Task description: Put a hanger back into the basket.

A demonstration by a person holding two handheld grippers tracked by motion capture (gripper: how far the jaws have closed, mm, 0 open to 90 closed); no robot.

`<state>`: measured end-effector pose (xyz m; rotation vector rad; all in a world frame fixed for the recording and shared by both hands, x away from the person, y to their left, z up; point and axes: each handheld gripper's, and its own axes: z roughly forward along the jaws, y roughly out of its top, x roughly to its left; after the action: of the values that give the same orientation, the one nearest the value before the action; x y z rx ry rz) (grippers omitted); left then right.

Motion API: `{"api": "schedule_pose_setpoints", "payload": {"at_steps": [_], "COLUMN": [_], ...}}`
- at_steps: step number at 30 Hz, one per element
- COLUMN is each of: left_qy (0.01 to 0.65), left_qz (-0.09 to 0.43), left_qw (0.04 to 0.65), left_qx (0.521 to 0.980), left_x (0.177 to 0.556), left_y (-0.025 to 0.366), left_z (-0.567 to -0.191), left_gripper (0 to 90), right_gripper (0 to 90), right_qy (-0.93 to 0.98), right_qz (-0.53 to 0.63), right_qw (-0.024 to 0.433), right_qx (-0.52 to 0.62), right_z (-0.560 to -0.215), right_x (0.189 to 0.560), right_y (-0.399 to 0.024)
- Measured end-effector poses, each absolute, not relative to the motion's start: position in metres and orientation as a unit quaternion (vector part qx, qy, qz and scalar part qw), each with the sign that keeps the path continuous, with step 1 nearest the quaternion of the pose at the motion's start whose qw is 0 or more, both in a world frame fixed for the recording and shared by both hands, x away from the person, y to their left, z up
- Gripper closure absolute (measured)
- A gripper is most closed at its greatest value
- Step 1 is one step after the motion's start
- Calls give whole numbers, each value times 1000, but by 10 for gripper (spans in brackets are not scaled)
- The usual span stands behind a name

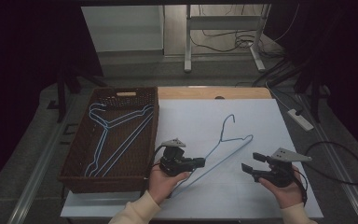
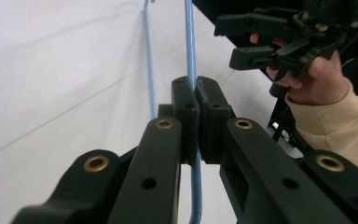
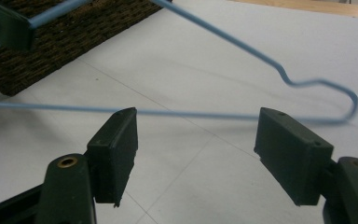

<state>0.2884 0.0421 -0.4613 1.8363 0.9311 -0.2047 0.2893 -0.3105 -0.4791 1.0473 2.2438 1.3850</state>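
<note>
My left hand-held gripper point(image 2: 195, 100) clamps the hanger point(image 1: 223, 151) wire to steady it; my right hand-held gripper point(image 3: 196, 154) waits released nearby.

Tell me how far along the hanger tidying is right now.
Done: blue hangers already lie in the wicker basket. In hand: the left gripper is shut on one wire of the last hanger over the white table; the right gripper is open beside it. Left: getting that hanger into the basket.

text: none readable | labels: none | brands: none | numbers: none | signs: none
</note>
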Motion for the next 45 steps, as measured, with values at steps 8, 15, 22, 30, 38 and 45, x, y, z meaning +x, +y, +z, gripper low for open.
{"api": "schedule_pose_setpoints", "payload": {"at_steps": [8,15,22,30,38,45], "left_qy": [380,368,367,374,389,414], "left_qz": [-82,-70,-63,-55,-30,6], "left_qw": [529,546,565,578,596,606], "left_qx": [755,749,736,723,702,679], "left_x": [284,279,278,279,278,276], "left_y": [53,67,87,115,161,221], "left_z": [-446,-422,-403,-390,-377,-370], "left_gripper": [870,870,870,870,870,870], "right_gripper": [308,308,308,309,311,311], "right_qy": [784,780,784,784,786,787], "right_qz": [478,480,475,472,470,466], "right_qw": [156,157,157,157,157,158], "right_qx": [364,370,368,370,371,372], "right_z": [-479,-479,-481,-483,-483,-484], "right_x": [289,289,289,291,290,291], "right_y": [-312,-315,-314,-315,-314,-314]}}
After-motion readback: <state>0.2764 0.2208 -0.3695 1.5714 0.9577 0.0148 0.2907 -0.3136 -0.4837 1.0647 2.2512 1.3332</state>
